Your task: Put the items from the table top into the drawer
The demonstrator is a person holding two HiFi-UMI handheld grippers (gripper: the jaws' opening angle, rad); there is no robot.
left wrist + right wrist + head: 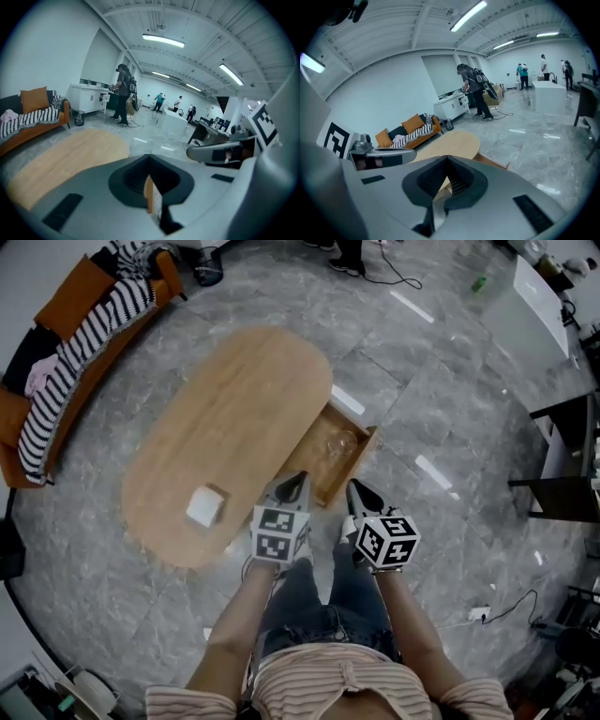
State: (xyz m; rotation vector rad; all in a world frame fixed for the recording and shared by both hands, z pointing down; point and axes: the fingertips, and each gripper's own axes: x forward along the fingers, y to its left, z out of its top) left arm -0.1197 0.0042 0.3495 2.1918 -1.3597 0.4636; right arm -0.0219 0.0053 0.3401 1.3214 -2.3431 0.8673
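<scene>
Left claw (149, 157), right claw (447, 158) closed, white box (206, 506), perhaps, overhead only

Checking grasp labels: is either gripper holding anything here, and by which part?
Nothing is held. The left gripper and the right gripper each have their jaws together with nothing between them. The white box lies on the table, apart from both.
</scene>
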